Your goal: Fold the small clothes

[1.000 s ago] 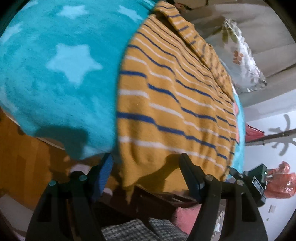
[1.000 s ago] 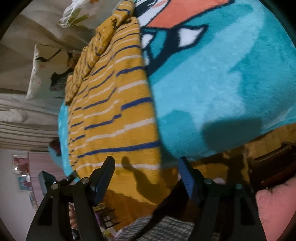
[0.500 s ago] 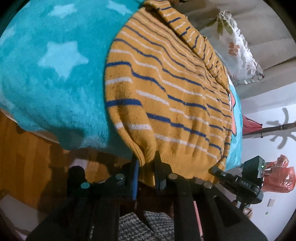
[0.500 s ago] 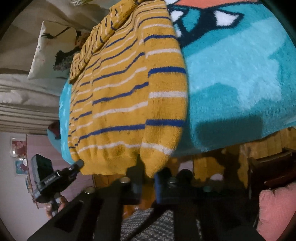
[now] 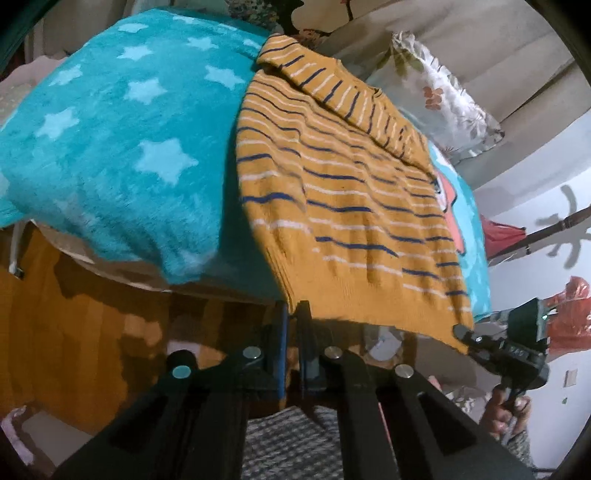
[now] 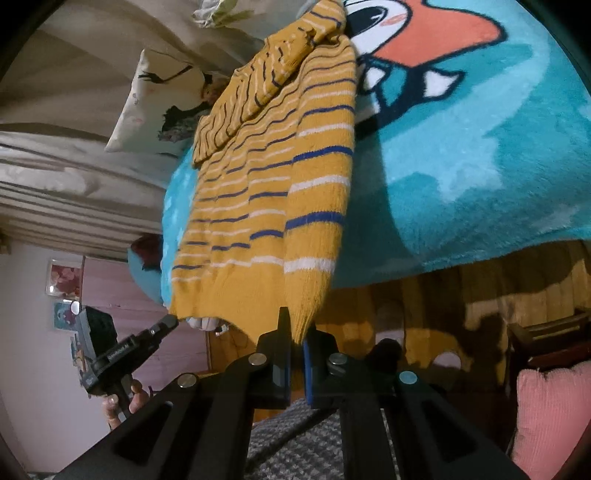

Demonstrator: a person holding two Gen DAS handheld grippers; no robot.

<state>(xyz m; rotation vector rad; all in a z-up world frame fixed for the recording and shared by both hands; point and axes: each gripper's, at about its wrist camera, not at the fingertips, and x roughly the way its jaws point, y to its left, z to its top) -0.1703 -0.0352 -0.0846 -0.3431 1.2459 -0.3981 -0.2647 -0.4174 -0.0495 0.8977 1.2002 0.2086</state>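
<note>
A mustard-yellow knitted sweater with navy and white stripes lies on a teal plush blanket printed with pale stars, its hem hanging over the near edge of the bed, its sleeves already folded across the chest near the collar. At the sweater's left hem corner, the left gripper has just been closing, and its jaws are now clamped on the ribbed edge. Moving right along the hem, the right gripper has likewise just been closing and pinches the other corner, the knit bunched between its blue pads. Beyond that corner the blanket shows a cartoon face with an orange beak. The step in hand looks like the bottom-to-top fold, grip secured. The next move calls for raising both corners evenly and carrying the hem away toward the collar, keeping the cloth taut between the two grippers so it lands square.
</note>
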